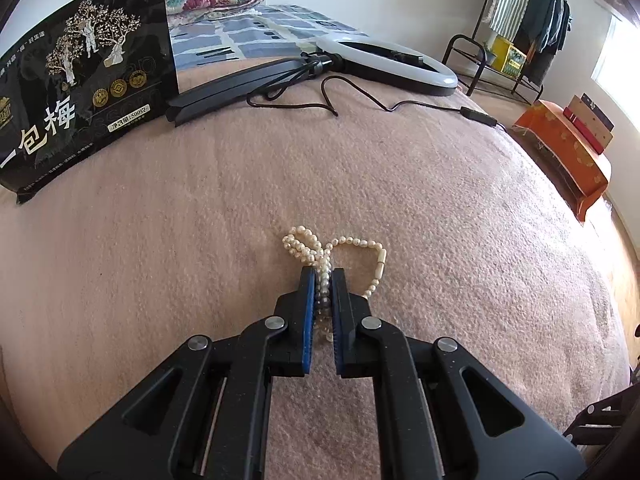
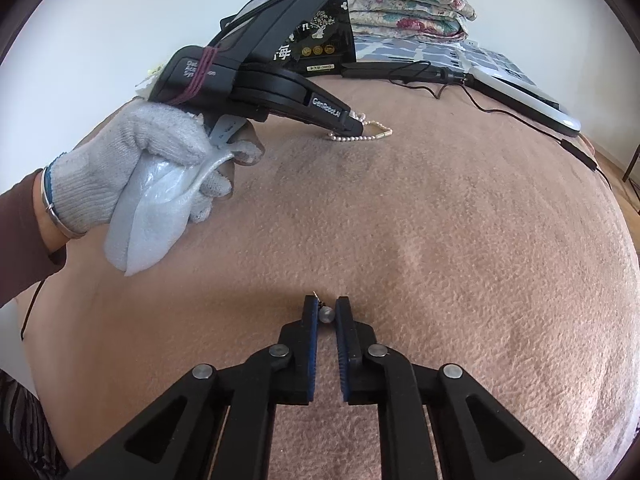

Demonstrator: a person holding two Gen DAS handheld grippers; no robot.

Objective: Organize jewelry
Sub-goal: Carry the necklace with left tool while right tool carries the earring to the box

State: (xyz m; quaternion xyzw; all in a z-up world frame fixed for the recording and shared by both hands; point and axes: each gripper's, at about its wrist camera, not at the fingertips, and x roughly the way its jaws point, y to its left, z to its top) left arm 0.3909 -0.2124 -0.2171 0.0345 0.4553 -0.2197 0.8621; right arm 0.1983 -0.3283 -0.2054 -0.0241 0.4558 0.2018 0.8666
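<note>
A white pearl necklace [image 1: 352,246] lies bunched on the pink blanket [image 1: 200,220]. My left gripper [image 1: 323,274] is shut on its strands, with loops spilling out past the fingertips. In the right wrist view the left gripper [image 2: 358,118] shows at the upper left, held by a gloved hand [image 2: 132,160], with the necklace [image 2: 360,136] trailing from its tip. A small white pouch [image 2: 148,224] hangs from that hand. My right gripper [image 2: 327,304] is shut on a small grey pearl earring [image 2: 326,314] just above the blanket.
A black snack bag [image 1: 80,80] stands at the far left. A ring light [image 1: 384,64] with its stand and cable [image 1: 360,96] lies across the far side. Folded floral quilts [image 2: 404,4] are stacked behind. An orange box [image 1: 568,160] sits off the bed to the right.
</note>
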